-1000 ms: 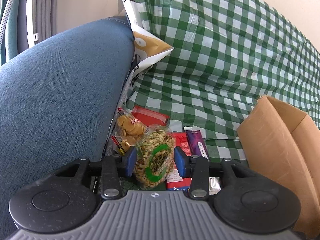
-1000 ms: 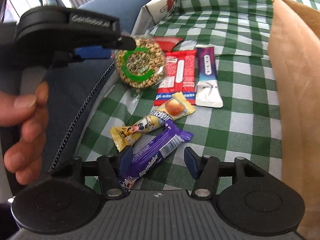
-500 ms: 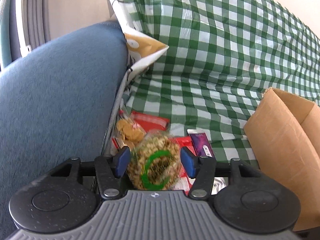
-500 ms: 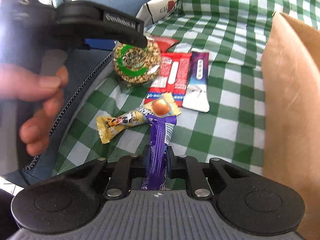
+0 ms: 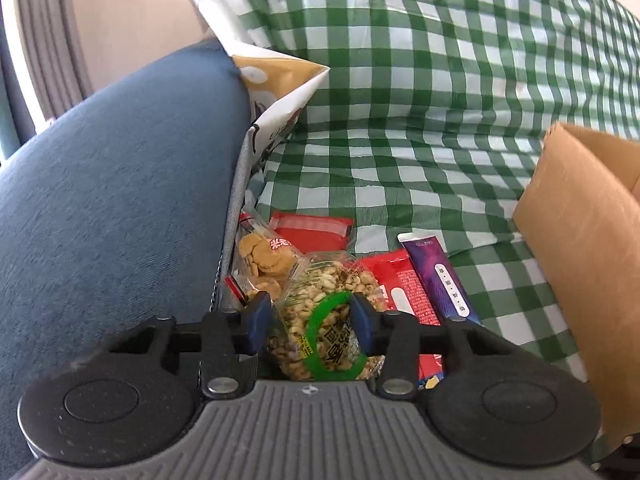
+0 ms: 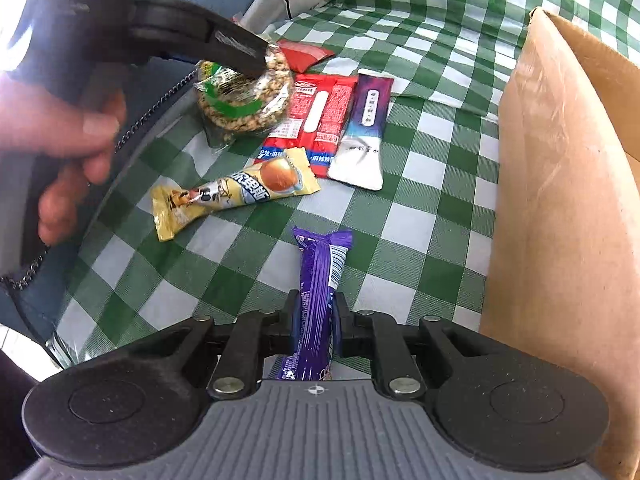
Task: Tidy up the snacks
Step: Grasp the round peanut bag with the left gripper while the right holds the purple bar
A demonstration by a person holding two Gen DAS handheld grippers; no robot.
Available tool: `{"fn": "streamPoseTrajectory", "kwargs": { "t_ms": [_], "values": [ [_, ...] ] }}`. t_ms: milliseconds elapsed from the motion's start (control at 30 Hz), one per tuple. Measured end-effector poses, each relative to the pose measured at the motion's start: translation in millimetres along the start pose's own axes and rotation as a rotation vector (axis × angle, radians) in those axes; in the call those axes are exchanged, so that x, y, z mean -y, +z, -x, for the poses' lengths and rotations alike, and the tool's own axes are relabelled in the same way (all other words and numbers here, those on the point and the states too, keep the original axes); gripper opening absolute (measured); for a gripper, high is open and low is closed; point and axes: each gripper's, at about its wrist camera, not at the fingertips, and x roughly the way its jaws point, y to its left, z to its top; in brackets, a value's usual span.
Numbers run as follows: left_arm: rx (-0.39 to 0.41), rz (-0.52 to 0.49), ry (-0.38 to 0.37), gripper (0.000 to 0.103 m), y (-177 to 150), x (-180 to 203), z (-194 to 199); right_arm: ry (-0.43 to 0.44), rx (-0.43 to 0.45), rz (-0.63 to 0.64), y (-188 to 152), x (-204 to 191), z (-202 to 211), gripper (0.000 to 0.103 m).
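A clear bag of nuts with a green ring label (image 5: 320, 288) sits between the blue pads of my left gripper (image 5: 309, 320). The jaws are closing and both pads press into its sides. In the right wrist view the same nut bag (image 6: 240, 100) hangs tilted under the left gripper's dark finger (image 6: 224, 46), held by a hand (image 6: 60, 140). My right gripper (image 6: 314, 320) is shut on a purple chocolate bar (image 6: 320, 264), which points away over the green checked cloth (image 6: 420, 160).
On the cloth lie a yellow snack bar (image 6: 232, 196), a red packet (image 6: 316, 116), a purple-and-white sachet (image 6: 366, 128) and a biscuit bag (image 5: 262, 256). A brown cardboard box (image 6: 560, 200) stands on the right, a blue cushion (image 5: 120, 180) on the left, and a printed paper bag (image 5: 276, 80) behind.
The right gripper shut on the purple bar, which now lies straight between its fingers. The left jaws widened around the nut bag, then closed in on it again.
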Motion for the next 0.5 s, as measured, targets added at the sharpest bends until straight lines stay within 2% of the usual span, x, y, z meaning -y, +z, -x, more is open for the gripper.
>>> {"fn": "streamPoseTrajectory", "kwargs": {
  "t_ms": [33, 67, 267, 500],
  "values": [
    [0.004, 0.002, -0.001, 0.04, 0, -1, 3, 0.001, 0.0, 0.006, -1, 0, 0, 0.016],
    [0.009, 0.007, -0.005, 0.033, -1, -2, 7, 0.003, 0.0, 0.01, -2, 1, 1, 0.016],
    [0.023, 0.072, -0.034, 0.03, -4, -11, 31, 0.021, 0.003, 0.027, -10, 2, 8, 0.016],
    [0.041, 0.239, -0.1, 0.026, -11, -25, 65, 0.034, 0.016, 0.076, -18, -4, 19, 0.016]
  ]
}}
